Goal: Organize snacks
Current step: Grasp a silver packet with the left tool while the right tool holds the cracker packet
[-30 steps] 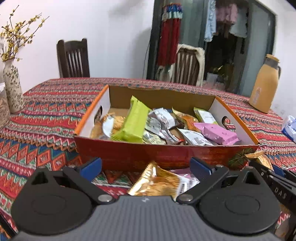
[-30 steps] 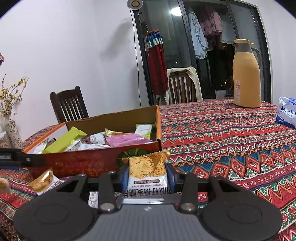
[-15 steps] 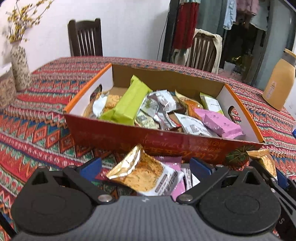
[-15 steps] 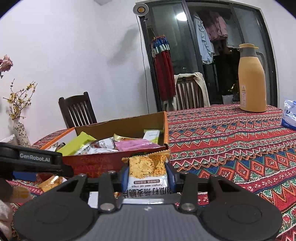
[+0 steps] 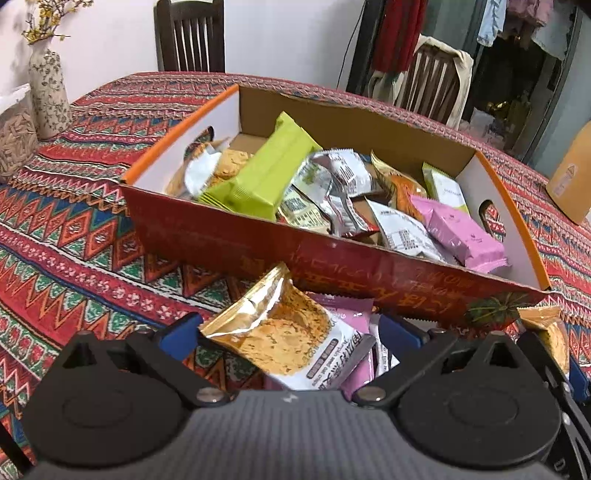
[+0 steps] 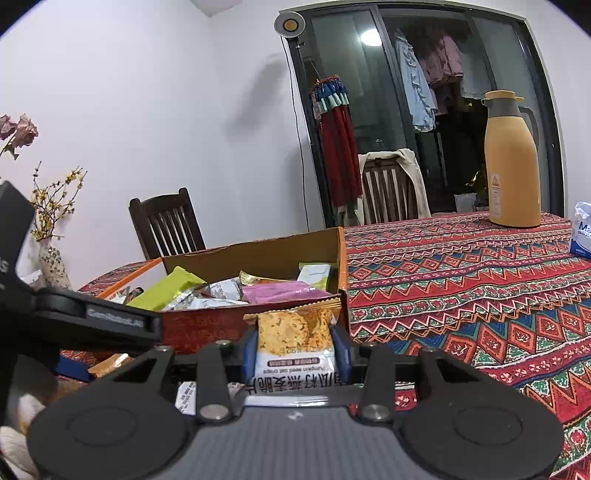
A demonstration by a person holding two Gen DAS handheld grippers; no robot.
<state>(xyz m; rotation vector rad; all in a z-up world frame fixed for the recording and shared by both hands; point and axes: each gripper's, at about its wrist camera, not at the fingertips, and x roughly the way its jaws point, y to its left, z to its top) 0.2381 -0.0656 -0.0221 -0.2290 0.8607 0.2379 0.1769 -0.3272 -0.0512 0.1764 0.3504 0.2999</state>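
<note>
A red cardboard box [image 5: 332, 266] with an orange rim holds several snack packets, among them a green one [image 5: 266, 173] and a pink one [image 5: 461, 232]. In front of its near wall lie loose packets on the tablecloth. My left gripper [image 5: 290, 332] points down at them, open, and a gold and white oat crisp packet [image 5: 280, 339] lies between its blue pads on top of pink packets. My right gripper [image 6: 295, 347] is shut on another oat crisp packet [image 6: 293, 332] and holds it near the box's [image 6: 207, 328] right front corner. The left gripper's body [image 6: 92, 317] shows at the left of the right wrist view.
A patterned red tablecloth [image 6: 461, 280] covers the table. A yellow thermos jug [image 6: 513, 162] and a tissue pack [image 6: 581, 232] stand at the far right. A flowered vase [image 5: 48, 96] stands at the left. Wooden chairs [image 5: 190, 35] [image 6: 391, 188] stand behind the table.
My left gripper has tipped downward and closed in on the loose packets, so the gold packet now lies between its pads. The right gripper keeps its packet and has barely moved.
</note>
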